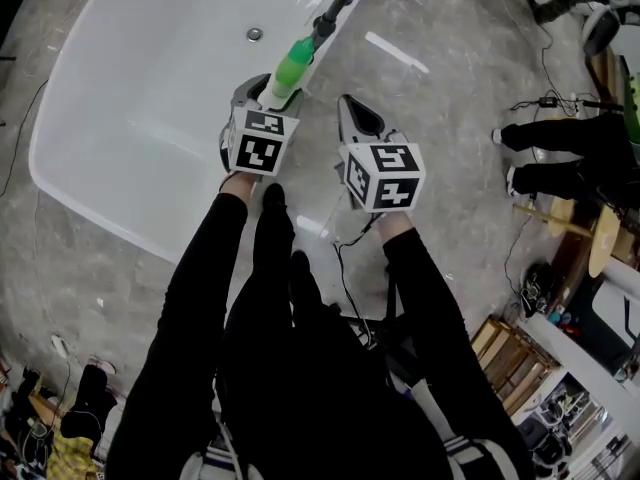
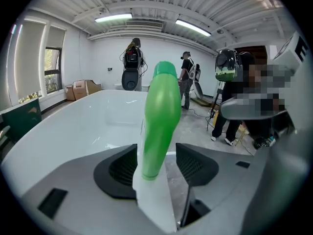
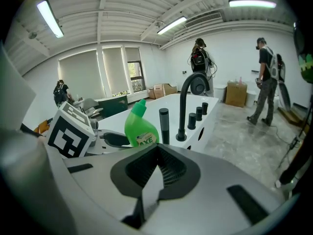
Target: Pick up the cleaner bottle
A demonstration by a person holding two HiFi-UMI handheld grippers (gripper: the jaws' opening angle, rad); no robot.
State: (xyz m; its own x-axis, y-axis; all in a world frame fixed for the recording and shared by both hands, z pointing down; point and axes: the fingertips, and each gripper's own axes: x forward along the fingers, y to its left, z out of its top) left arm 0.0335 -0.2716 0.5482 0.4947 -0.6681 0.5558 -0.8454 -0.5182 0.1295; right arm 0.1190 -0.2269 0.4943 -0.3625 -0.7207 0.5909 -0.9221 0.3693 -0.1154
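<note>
The cleaner bottle [image 1: 293, 65], green with a pale lower part, stands on the white bathtub's rim [image 1: 300, 118] beside the black tap. My left gripper [image 1: 268, 86] is open with the bottle between its jaws. In the left gripper view the bottle [image 2: 159, 126] rises between the two dark pads [image 2: 195, 166], with a gap on its right side. My right gripper [image 1: 352, 108] hovers just right of the bottle, shut and empty. From the right gripper view the bottle [image 3: 141, 131] stands ahead left, next to the left gripper's marker cube [image 3: 71, 131].
A black curved tap [image 3: 188, 106] and several black knobs [image 3: 198, 114] line the tub rim beyond the bottle. The tub basin [image 1: 150, 118] lies to the left. A person's legs [image 1: 560, 153] stand on the concrete floor at right, with cables [image 1: 345, 288] and clutter nearby.
</note>
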